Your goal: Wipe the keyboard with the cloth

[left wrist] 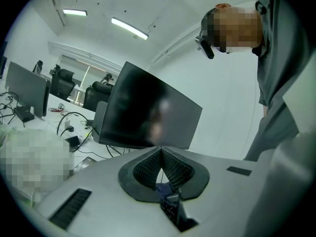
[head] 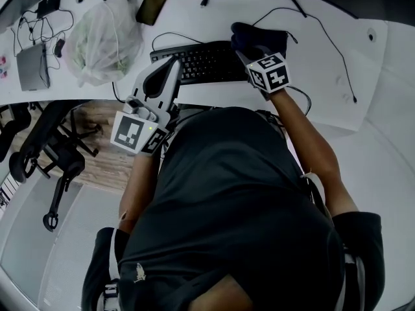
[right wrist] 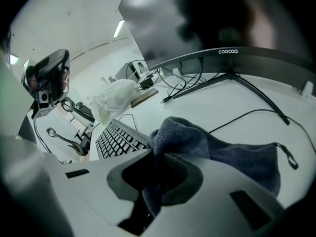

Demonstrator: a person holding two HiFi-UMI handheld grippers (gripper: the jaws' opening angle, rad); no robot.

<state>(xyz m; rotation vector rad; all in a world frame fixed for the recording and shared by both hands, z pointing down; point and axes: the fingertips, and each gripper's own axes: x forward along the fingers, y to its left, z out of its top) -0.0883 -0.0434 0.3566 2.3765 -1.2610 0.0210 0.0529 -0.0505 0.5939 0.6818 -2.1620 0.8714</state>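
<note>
Right gripper (right wrist: 158, 156): I am clamping its jaws on the dark cloth (right wrist: 222, 149), which is bunching just ahead of them. The keyboard (head: 198, 62) is stretching off to this gripper's left.

Left gripper (left wrist: 160, 151): jaws together, gripping nothing, tilting upward, with the keyboard just to its right.

Step, as I am judging it: wiping, starting from the right end.

Next: I am expecting to sweep the cloth leftward over the keys with light, even pressure.

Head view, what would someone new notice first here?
The dark cloth stands out, clamped in the right gripper and bunched on the right end of the keyboard. The left gripper hovers shut and empty near the keyboard's left end. A bulging plastic bag lies farther left.
</note>
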